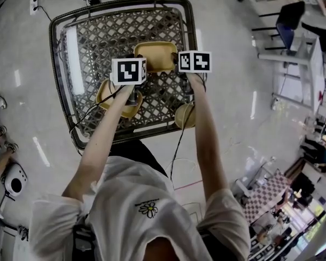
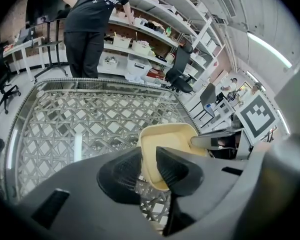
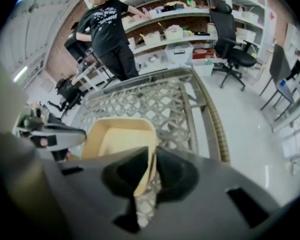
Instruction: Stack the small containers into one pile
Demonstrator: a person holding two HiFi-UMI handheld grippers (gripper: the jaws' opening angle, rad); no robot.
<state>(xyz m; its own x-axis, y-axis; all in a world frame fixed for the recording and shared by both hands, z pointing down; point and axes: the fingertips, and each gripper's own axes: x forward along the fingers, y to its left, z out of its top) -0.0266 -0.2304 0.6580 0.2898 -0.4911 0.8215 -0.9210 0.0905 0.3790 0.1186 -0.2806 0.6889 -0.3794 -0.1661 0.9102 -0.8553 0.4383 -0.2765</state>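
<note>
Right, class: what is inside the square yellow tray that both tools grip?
Nothing shows inside the tray: its bottom is bare. The left tool and right tool, clamped on its rim, cover small parts beside the rim.

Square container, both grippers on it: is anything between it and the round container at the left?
Nothing visible lies on the mesh table between the square container and the round container; the left gripper hides part of that stretch.
</note>
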